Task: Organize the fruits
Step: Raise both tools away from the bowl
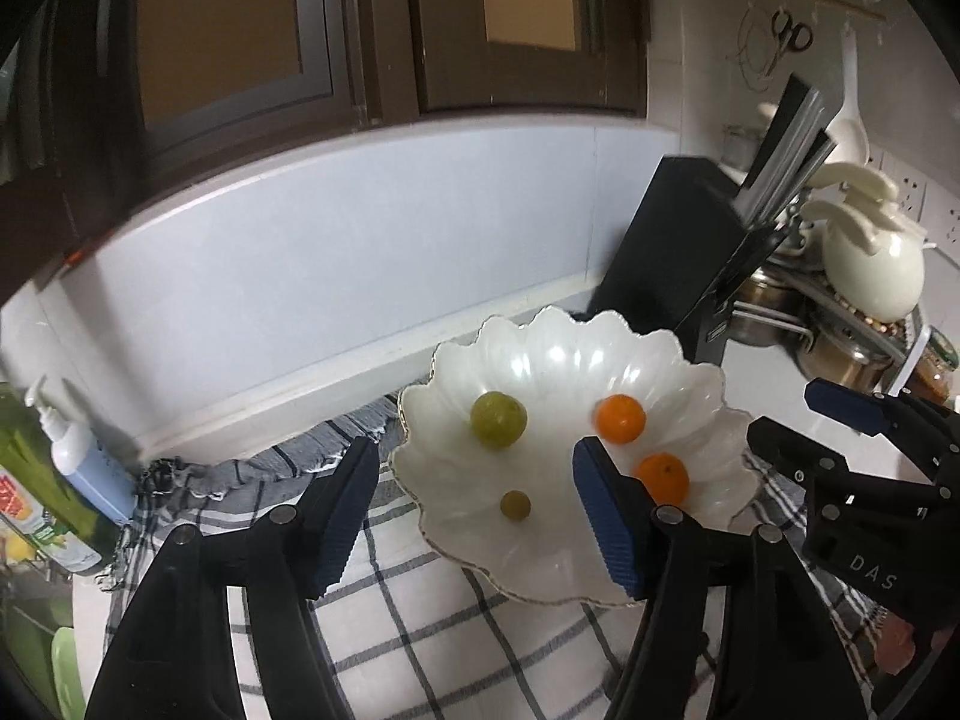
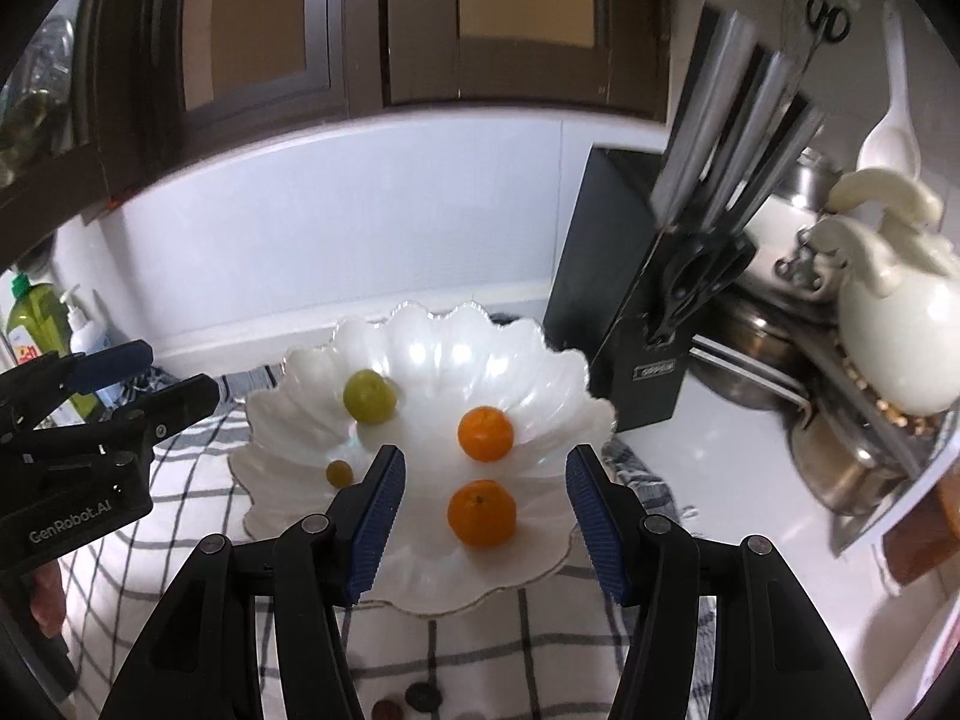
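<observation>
A white scalloped bowl [image 1: 678,372] [image 2: 540,354] sits on a checked cloth [image 1: 420,630] [image 2: 480,648]. In it lie a large green fruit [image 1: 498,420] [image 2: 369,396], a small green fruit [image 1: 515,505] [image 2: 339,472] and two oranges [image 1: 621,418] [image 1: 663,478] [image 2: 485,433] [image 2: 482,513]. My left gripper [image 1: 474,516] is open and empty just above the bowl's near left part. My right gripper [image 2: 486,522] is open and empty, its fingers either side of the nearer orange. Each gripper shows in the other's view [image 1: 840,420] [image 2: 144,372]. Two small dark fruits [image 2: 408,702] lie on the cloth below the right gripper.
A black knife block [image 1: 678,252] [image 2: 630,300] stands right behind the bowl. Steel pots [image 2: 840,456] and a white ceramic holder [image 2: 900,330] stand at the right. A green bottle [image 1: 36,480] and a pump bottle [image 1: 84,456] stand at the left, by the tiled wall.
</observation>
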Tool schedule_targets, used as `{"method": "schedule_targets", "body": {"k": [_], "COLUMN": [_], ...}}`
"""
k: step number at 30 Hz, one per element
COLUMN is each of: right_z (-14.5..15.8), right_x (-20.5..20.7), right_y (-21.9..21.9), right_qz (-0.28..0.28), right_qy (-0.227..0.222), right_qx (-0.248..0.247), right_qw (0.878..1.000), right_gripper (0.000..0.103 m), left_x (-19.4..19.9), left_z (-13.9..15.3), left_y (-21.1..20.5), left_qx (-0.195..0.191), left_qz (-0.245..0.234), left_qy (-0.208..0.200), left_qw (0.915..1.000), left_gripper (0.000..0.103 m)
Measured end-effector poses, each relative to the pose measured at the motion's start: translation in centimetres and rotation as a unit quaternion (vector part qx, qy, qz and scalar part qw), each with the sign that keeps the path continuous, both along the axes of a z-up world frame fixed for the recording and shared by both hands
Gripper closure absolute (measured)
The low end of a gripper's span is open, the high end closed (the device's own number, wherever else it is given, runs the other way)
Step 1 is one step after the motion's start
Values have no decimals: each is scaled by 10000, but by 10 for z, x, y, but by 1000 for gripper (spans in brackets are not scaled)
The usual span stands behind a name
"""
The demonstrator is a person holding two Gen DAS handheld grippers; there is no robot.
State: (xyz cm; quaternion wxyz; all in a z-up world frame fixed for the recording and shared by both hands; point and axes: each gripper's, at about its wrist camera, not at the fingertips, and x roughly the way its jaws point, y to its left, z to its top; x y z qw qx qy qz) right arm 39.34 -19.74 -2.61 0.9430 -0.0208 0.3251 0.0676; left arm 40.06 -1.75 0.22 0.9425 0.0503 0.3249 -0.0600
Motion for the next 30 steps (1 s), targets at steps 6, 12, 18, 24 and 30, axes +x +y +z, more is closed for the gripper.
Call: {"method": "schedule_targets", "body": {"k": [6, 12, 18, 24, 30], "right_z": [20, 32, 39, 44, 41], "right_x": [-28, -53, -77, -99, -116], "right_y": [0, -2, -3, 0, 0], "right_qz": [-25, -15, -67, -99, -97], "right_qy": [-323, -491, -680, -865, -889], "right_qx": [-51, 28, -12, -121, -147], "right_qw": [9995, 9988, 9977, 9961, 9959], "right_gripper": [46, 46, 46, 46, 46], "left_x": [-25, -47, -71, -93, -108], "left_z": [16, 25, 31, 34, 36], "left_y": [-2, -1, 0, 1, 2], "left_qx": [-72, -256, -295, -255, -218], "left_qz": [-91, -164, -213, -277, -304], "left_qy": [-220, -323, -472, -607, -703], "left_qw": [9997, 9990, 9982, 9974, 9968], "left_gripper": [36, 35, 33, 31, 29]}}
